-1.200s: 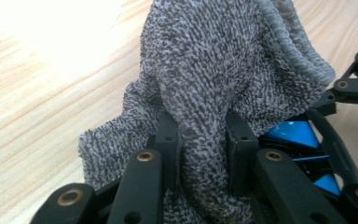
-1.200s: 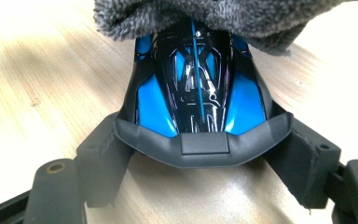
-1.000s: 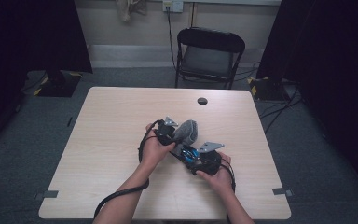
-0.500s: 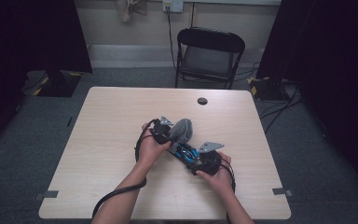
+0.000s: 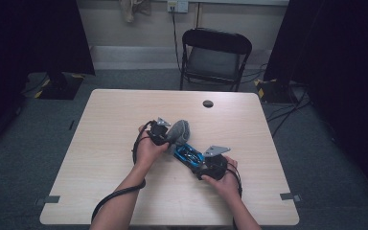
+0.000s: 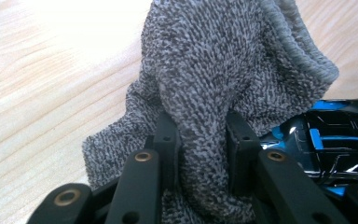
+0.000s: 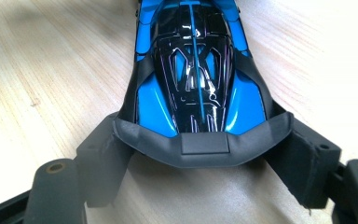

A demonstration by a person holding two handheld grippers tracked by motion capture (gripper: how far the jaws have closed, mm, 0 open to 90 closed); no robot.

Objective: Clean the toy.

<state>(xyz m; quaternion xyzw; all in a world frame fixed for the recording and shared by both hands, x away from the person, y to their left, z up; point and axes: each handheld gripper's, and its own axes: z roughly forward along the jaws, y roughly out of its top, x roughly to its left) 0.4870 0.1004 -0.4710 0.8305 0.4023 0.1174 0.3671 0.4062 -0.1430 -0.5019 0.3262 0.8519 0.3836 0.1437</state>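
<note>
Wooden table (image 5: pixel 124 115) – sock (image 6: pixel 205 93) pinched between jaws, car (image 7: pixel 196 60) clamped

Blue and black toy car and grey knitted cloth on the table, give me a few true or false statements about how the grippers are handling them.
1. The left gripper pinches a fold of the grey knitted cloth. True.
2. The right gripper grips the blue and black toy car at its rear. True.
3. The cloth lies folded on the black folding chair. False: it is at the car, above the light wooden table.
4. The car is red. False: blue and black.
</note>
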